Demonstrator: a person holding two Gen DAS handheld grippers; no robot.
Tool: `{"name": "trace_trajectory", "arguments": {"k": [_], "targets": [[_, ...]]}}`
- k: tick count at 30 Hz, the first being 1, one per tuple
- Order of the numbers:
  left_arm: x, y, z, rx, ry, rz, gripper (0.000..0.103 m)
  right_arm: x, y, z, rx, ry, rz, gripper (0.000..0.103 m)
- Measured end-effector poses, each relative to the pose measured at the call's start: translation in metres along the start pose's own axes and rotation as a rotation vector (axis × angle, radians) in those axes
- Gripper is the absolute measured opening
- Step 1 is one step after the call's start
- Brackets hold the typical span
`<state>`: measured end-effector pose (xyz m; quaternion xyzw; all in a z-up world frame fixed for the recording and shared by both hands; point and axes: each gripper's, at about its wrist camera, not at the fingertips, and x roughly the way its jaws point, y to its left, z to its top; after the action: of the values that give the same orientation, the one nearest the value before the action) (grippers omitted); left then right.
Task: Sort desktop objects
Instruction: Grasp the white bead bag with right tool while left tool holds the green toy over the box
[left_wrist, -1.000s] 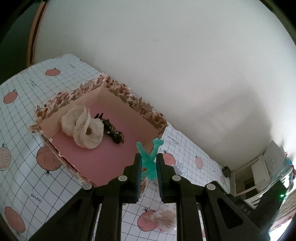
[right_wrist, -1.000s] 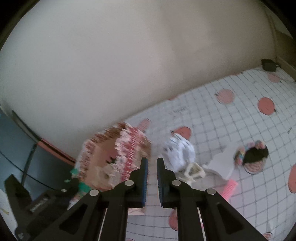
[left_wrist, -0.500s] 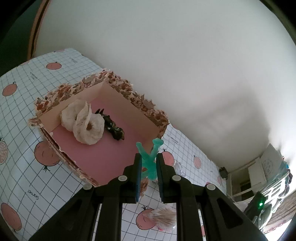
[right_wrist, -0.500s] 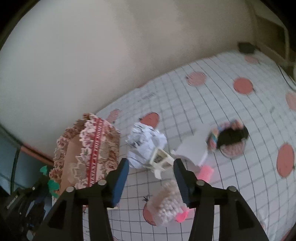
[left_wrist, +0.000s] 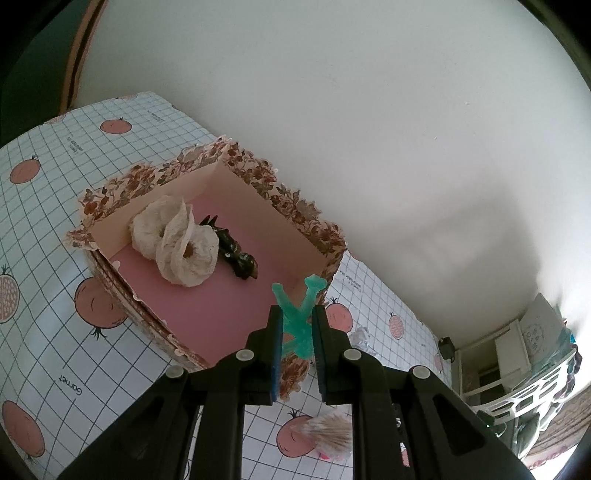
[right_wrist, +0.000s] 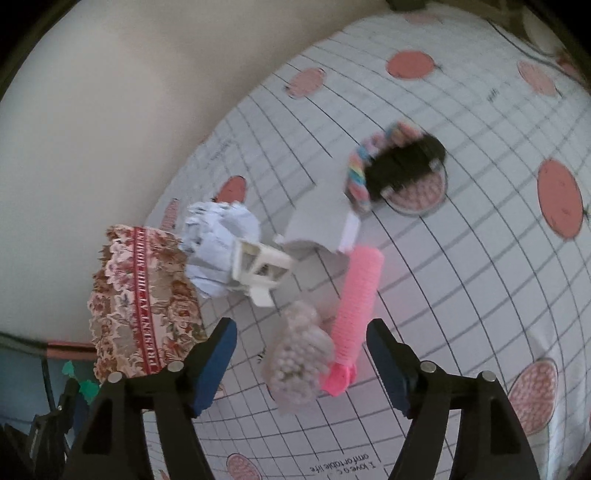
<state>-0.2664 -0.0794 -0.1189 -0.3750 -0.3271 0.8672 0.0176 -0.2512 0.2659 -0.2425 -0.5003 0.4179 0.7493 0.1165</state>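
In the left wrist view, the left gripper (left_wrist: 297, 332) sits in the lower middle of the frame with its jaws narrow, pressed on a small teal plastic piece (left_wrist: 298, 317) whose two forked ends stick up above the fingertips. Behind it, in the middle left, stands the floral box (left_wrist: 303, 218) with a pink floor. Inside the box lie two pale ring-shaped dried slices (left_wrist: 175, 240), leaning one on the other, and just to their right a dark small figure (left_wrist: 236, 253). The box stands on a tablecloth (left_wrist: 44, 206) with a grid and red fruit prints.

In the right wrist view, the right gripper (right_wrist: 299, 350) is at the bottom, and its jaws are opening, already wide. Between them, not touched by the pads, lie a bundle of cotton swabs (right_wrist: 299, 358) in clear wrap and, touching it on the right, a pink hair roller (right_wrist: 354, 310). Above these, in the middle, are a crumpled paper ball (right_wrist: 218, 236), a white plastic clip (right_wrist: 258, 269) and a torn white card (right_wrist: 321, 218). In the upper right lies a black hair clip (right_wrist: 402, 166) with a pastel scrunchie (right_wrist: 360, 173) beside it. The image is somewhat blurred.
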Motion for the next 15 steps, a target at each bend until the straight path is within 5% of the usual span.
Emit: {"name": "trace_trajectory", "arguments": {"k": [9,15], "targets": [[0.002,-0.002,-0.002,0.004,0.005,0.007,0.016,0.014,0.01,-0.009,-0.006,0.072,0.046,0.076],[0.003,-0.003,-0.003,0.006,0.009,0.014,0.016,0.017,0.015,-0.012,-0.032,0.045,0.029,0.075]]}}
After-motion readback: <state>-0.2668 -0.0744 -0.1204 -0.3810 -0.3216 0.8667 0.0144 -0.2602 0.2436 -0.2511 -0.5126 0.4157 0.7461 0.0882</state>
